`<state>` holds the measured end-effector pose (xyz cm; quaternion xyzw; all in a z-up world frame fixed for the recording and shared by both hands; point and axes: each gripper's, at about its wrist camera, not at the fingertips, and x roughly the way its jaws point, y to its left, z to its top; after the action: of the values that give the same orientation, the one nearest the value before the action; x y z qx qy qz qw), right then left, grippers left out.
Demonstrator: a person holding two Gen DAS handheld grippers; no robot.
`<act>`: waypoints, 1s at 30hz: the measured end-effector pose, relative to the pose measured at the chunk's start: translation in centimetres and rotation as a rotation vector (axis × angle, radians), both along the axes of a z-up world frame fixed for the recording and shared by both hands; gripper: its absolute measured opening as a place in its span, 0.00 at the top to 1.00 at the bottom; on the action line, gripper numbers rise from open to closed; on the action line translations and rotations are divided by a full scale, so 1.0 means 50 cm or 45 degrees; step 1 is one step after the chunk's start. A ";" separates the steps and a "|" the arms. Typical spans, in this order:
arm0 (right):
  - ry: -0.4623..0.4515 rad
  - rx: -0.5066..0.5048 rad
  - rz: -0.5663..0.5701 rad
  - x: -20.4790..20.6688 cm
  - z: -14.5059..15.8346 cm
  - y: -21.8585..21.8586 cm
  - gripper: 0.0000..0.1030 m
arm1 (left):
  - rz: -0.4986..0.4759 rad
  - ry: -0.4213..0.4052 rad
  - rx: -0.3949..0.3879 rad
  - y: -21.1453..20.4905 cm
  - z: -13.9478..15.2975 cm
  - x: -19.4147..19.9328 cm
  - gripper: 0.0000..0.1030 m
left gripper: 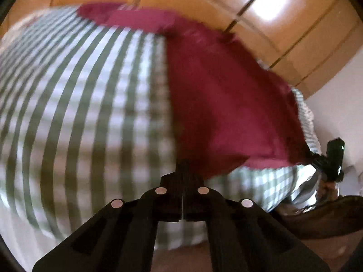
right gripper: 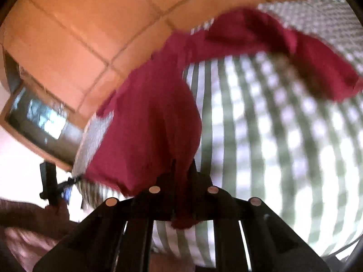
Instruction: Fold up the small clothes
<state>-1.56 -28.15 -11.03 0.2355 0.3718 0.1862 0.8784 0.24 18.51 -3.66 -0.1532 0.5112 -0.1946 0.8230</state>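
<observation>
A small dark red garment [left gripper: 226, 90] hangs stretched above a green-and-white checked cloth [left gripper: 79, 102]. My left gripper [left gripper: 182, 170] is shut on one corner of the garment. My right gripper [right gripper: 181, 172] is shut on another edge of the red garment [right gripper: 149, 122], and a bunch of it hangs down between the fingers. The other end of the garment trails to the upper right in the right wrist view. The right gripper also shows in the left wrist view [left gripper: 317, 156] at the garment's far corner. The left gripper shows in the right wrist view [right gripper: 77, 178]. Both views are blurred by motion.
The checked cloth [right gripper: 283, 124] covers the work surface. Orange floor tiles [left gripper: 283, 11] lie beyond it. A low wooden unit with a dark glass front [right gripper: 38, 117] stands at the left of the right wrist view. A white wall [left gripper: 335, 108] is at the right.
</observation>
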 end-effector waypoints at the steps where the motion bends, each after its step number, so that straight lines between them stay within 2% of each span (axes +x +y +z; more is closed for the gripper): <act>1: 0.031 -0.013 0.019 0.001 -0.017 0.009 0.92 | 0.014 0.026 -0.037 0.009 -0.012 -0.001 1.00; 4: 0.020 0.034 -0.043 0.010 -0.031 -0.003 0.88 | 0.084 0.013 -0.189 0.031 -0.021 0.004 0.98; 6: -0.009 0.051 -0.124 0.007 -0.024 -0.027 0.72 | 0.121 -0.007 -0.281 0.036 -0.016 0.017 0.61; 7: -0.023 0.063 -0.159 0.005 -0.020 -0.036 0.49 | 0.138 -0.026 -0.304 0.038 -0.014 0.029 0.24; 8: -0.039 0.097 -0.175 0.003 -0.019 -0.044 0.40 | 0.171 -0.075 -0.330 0.038 -0.009 0.035 0.14; 10: -0.061 0.149 -0.189 0.017 -0.015 -0.053 0.39 | 0.146 -0.118 -0.377 0.022 -0.006 0.059 0.14; 13: -0.039 0.138 -0.189 0.043 -0.018 -0.042 0.42 | 0.075 -0.026 -0.351 -0.032 -0.028 0.098 0.14; 14: -0.032 0.133 -0.173 0.050 -0.021 -0.035 0.50 | 0.038 -0.060 -0.267 -0.053 -0.026 0.102 0.25; 15: -0.029 0.104 -0.169 0.059 -0.021 -0.021 0.56 | 0.019 -0.085 -0.214 -0.066 -0.023 0.102 0.48; 16: -0.026 0.067 -0.162 0.066 -0.020 -0.015 0.72 | -0.015 -0.049 -0.200 -0.077 -0.027 0.108 0.90; 17: -0.023 0.039 -0.144 0.073 -0.017 -0.005 0.91 | -0.027 0.010 -0.221 -0.076 -0.033 0.114 0.89; 19: -0.022 0.026 -0.105 0.076 -0.010 -0.002 0.91 | 0.009 -0.005 -0.238 -0.056 -0.013 0.100 0.90; 24: -0.062 -0.015 0.044 0.034 0.017 0.018 0.92 | -0.016 -0.079 -0.106 -0.009 0.070 0.021 0.90; 28: 0.029 -0.066 0.204 0.024 -0.024 0.053 0.92 | -0.040 -0.015 0.058 0.008 0.037 -0.005 0.90; 30: 0.052 -0.084 0.243 0.026 -0.046 0.066 0.89 | -0.075 0.047 0.075 0.003 0.014 -0.002 0.87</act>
<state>-0.27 -24.84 -13.34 0.1738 0.4164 0.2519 0.8561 0.13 18.67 -2.94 -0.1174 0.5362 -0.2007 0.8114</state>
